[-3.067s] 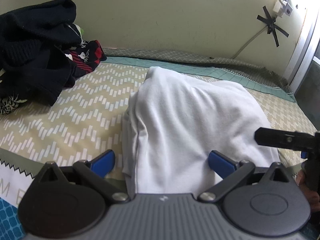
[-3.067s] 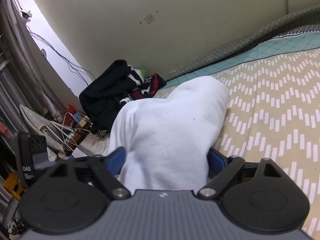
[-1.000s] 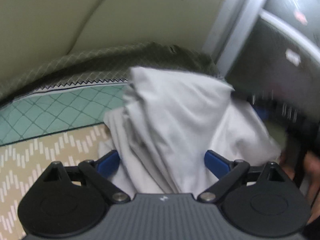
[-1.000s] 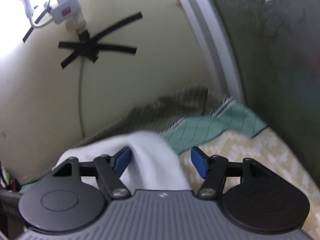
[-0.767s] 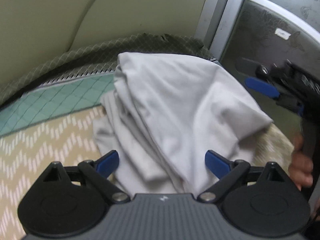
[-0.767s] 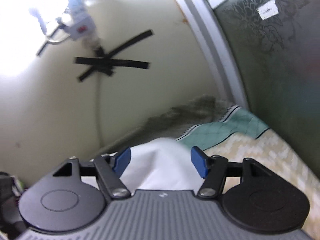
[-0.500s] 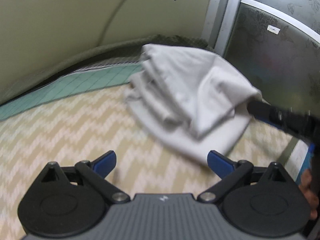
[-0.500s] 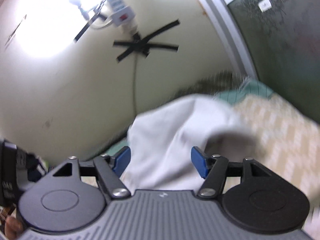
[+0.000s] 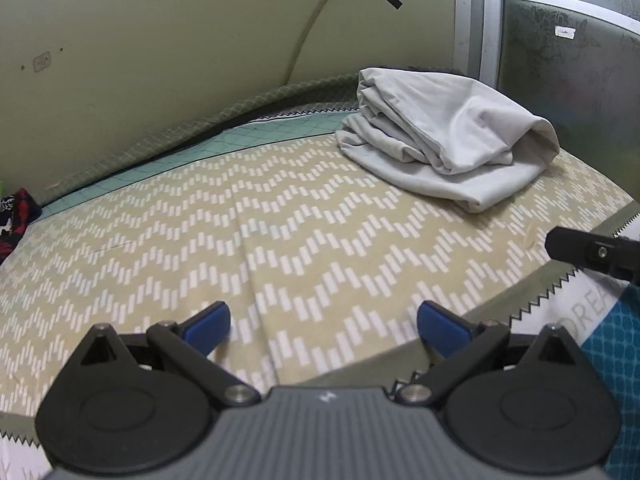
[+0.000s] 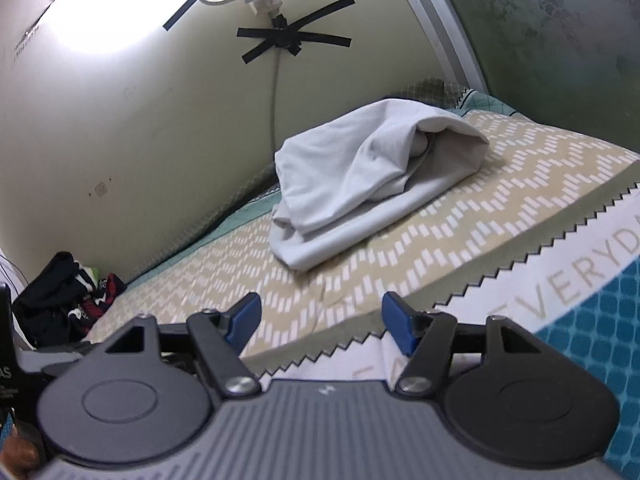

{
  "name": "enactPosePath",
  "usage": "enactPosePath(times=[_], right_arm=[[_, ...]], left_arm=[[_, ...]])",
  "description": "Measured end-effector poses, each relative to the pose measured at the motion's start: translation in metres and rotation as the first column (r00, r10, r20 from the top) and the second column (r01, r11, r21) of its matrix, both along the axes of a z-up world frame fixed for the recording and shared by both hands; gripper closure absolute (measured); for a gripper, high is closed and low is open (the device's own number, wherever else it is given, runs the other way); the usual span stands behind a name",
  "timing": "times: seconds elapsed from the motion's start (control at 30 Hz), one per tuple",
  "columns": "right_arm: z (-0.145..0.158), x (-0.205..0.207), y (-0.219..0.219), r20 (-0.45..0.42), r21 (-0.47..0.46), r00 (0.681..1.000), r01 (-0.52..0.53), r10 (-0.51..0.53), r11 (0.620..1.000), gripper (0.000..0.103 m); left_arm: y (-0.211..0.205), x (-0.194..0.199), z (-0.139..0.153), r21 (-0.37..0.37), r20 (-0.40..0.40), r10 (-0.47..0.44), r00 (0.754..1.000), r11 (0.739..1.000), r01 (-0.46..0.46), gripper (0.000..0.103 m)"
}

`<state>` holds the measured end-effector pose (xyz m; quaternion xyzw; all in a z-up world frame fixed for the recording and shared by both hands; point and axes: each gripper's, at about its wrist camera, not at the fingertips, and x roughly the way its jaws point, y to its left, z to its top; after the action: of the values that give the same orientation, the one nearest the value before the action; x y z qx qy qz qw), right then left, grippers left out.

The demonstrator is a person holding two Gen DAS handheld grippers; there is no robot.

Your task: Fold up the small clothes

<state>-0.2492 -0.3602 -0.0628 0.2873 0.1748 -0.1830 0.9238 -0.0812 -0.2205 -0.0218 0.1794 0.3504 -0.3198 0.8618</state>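
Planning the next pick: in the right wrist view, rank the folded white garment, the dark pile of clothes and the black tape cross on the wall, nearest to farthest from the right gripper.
1. Dark pile of clothes, low left, by the wall.
2. Folded white garment, ahead on the patterned bedspread; close to the pile in distance, so this order is tentative.
3. Black tape cross, high on the wall.

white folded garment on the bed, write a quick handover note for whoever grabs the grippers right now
Left gripper: jaws spread wide, nothing between them, above the bare zigzag-patterned beige bedspread.
Right gripper: jaws apart, empty, near the bed's front edge.
White folded cotton garment: lying free at the far end of the bed near the wall, bundled in loose layers, no gripper touching it.
Pile of dark clothes, black with red and white pieces: at the other end of the bed by the wall.
Done: white garment folded and set aside, though loosely.
Left: likely take the next piece from the dark pile and fold it on the bare middle of the bed.
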Motion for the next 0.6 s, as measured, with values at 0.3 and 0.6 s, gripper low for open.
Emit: enactPosePath(times=[0.3, 0.6], right_arm=[[-0.0011, -0.0030, 0.0018, 0.011, 0.004, 1.000, 0.018, -0.018, 1.000, 0.046], [0.0003, -0.0013, 0.0069, -0.004, -0.024, 1.000, 0.028, -0.028, 0.999, 0.045]], left_arm=[[0.0019, -0.0042, 0.0009, 0.000, 0.017, -0.006, 1.000, 1.000, 0.006, 0.000], [0.0062, -0.0029, 0.0046, -0.034, 0.005, -0.009, 1.000, 0.999, 0.010, 0.000]])
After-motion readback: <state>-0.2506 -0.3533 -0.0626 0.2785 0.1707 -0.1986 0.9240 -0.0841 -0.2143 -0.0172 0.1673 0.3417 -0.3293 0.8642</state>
